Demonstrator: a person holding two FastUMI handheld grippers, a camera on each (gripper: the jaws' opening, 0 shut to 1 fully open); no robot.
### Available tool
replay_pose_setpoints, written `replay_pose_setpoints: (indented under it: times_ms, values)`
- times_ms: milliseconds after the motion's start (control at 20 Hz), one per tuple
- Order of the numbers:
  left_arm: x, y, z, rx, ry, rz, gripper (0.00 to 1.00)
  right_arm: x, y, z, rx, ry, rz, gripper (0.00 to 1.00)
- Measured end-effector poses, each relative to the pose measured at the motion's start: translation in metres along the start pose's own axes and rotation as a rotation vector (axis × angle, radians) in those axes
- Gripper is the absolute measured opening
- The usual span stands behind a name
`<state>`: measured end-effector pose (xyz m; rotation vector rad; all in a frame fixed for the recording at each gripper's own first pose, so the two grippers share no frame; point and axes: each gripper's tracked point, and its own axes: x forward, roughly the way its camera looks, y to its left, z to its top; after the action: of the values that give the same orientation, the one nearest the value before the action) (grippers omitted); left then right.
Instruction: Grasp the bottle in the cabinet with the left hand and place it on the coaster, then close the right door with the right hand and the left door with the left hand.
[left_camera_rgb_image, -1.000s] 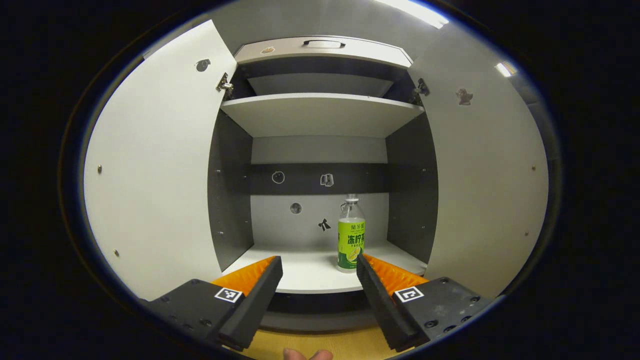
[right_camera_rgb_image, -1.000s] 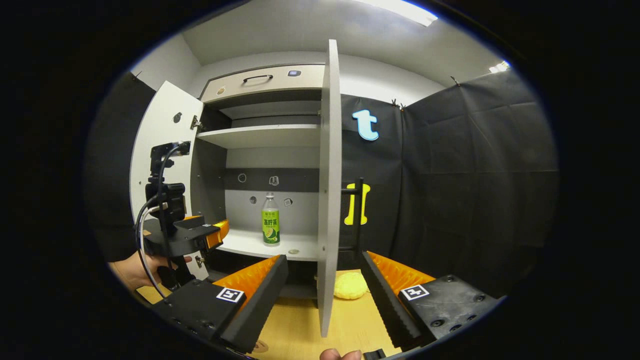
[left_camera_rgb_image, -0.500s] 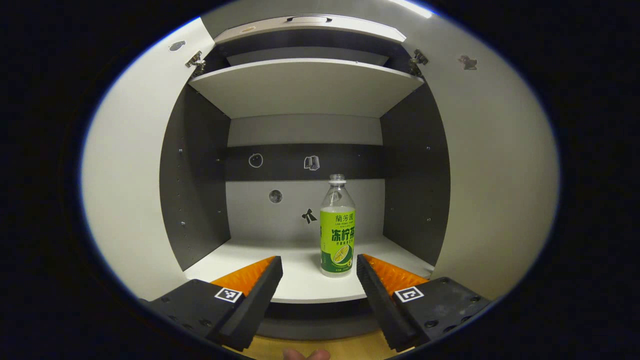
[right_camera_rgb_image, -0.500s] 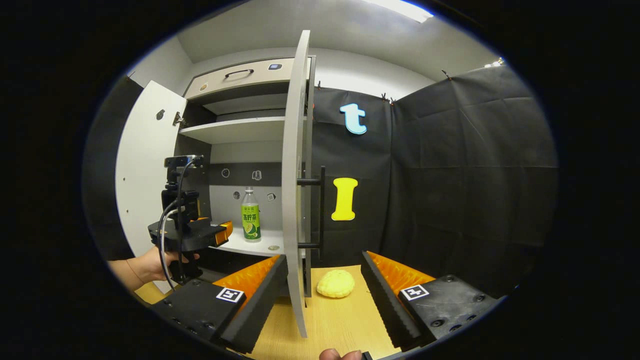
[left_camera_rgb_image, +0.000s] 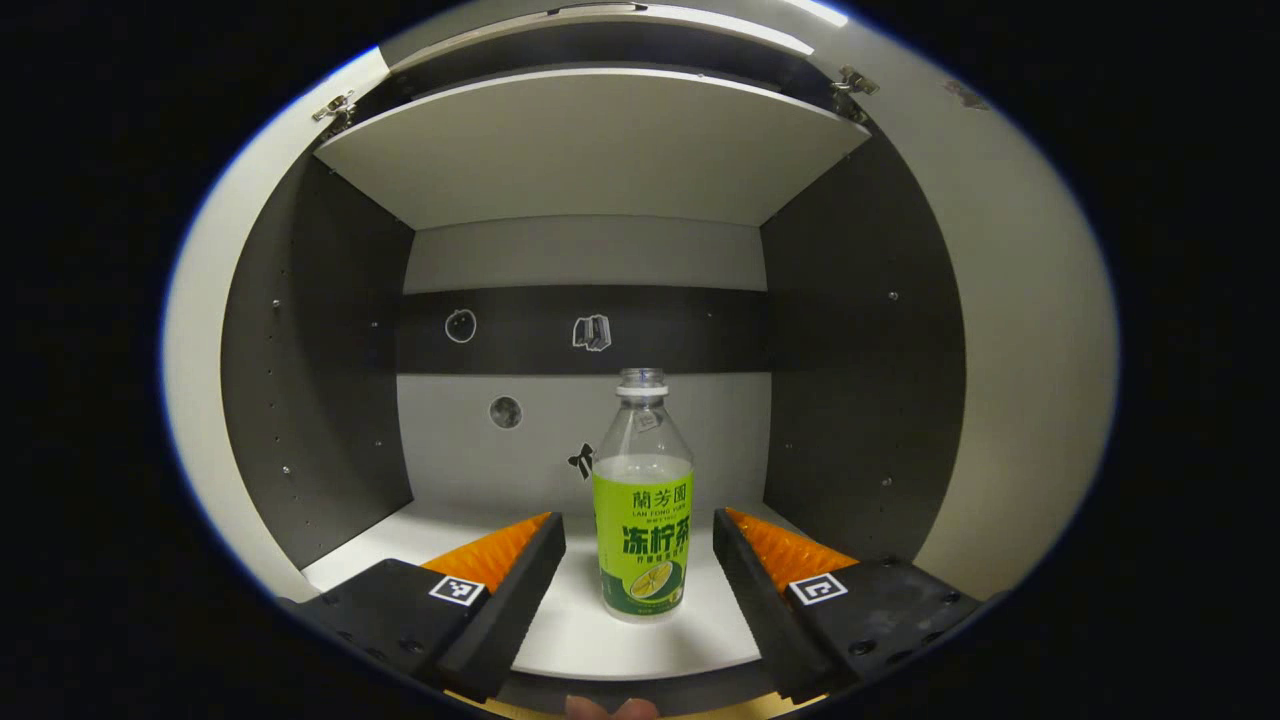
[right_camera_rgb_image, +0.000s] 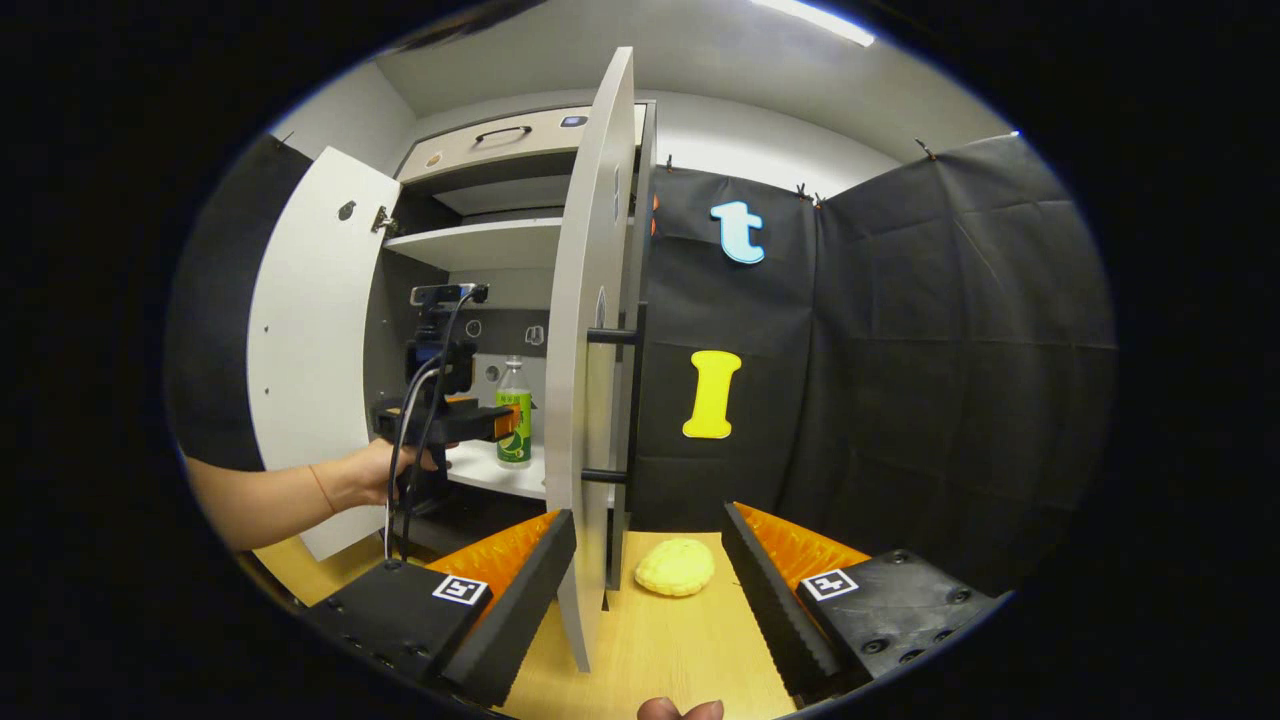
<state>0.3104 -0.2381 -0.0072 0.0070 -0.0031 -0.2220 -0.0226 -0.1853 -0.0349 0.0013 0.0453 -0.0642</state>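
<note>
In the left gripper view, your left gripper (left_camera_rgb_image: 638, 530) has come forward into the cabinet (left_camera_rgb_image: 320, 380) over the last second. The bottle (left_camera_rgb_image: 644, 530), which stood small and to the right of centre, now stands large at lower centre, upright on the bottom shelf (left_camera_rgb_image: 560, 640). It sits between the two wide-open fingers with a gap on each side, so nothing is gripped yet. You are lined up, I judge: close on the label next.

In the right gripper view, the left door (right_camera_rgb_image: 300, 350) stands open at the left, your hand (right_camera_rgb_image: 375, 475) reaches in at centre left, and the right door (right_camera_rgb_image: 590, 380) shows nearly edge-on at centre. Your right gripper (right_camera_rgb_image: 648, 545) at the bottom hangs wide apart and empty above the wooden table (right_camera_rgb_image: 670, 640), near a yellow lump (right_camera_rgb_image: 675, 567).
</note>
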Motion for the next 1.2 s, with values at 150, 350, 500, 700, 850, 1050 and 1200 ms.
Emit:
replay_pose_setpoints:
  times_ms: [150,350,500,700,850,1050,1200]
  values:
    - [0.020,0.001,0.004,0.016,-0.010,0.015,0.95,0.002,-0.011,-0.006,0.010,0.013,0.011,0.98]
    - [0.039,-0.005,0.007,0.010,-0.012,0.001,0.95,0.000,-0.037,-0.014,0.051,0.028,-0.045,0.98]
    - [0.045,-0.005,0.004,-0.013,0.002,-0.006,0.95,-0.003,-0.049,-0.018,0.061,0.035,-0.080,0.98]
    - [0.040,-0.008,0.008,0.014,0.002,-0.029,0.79,-0.008,-0.053,-0.019,0.071,0.033,-0.098,0.98]
    - [0.023,-0.002,0.020,0.022,-0.020,-0.027,0.78,-0.012,-0.047,-0.017,0.078,0.026,-0.087,0.98]
    - [-0.023,0.008,0.040,0.018,-0.053,-0.040,0.78,-0.020,-0.037,-0.011,0.068,0.002,-0.084,0.98]
    - [-0.070,0.015,0.052,0.021,-0.088,-0.059,0.78,-0.026,-0.026,-0.004,0.052,-0.021,-0.086,0.98]
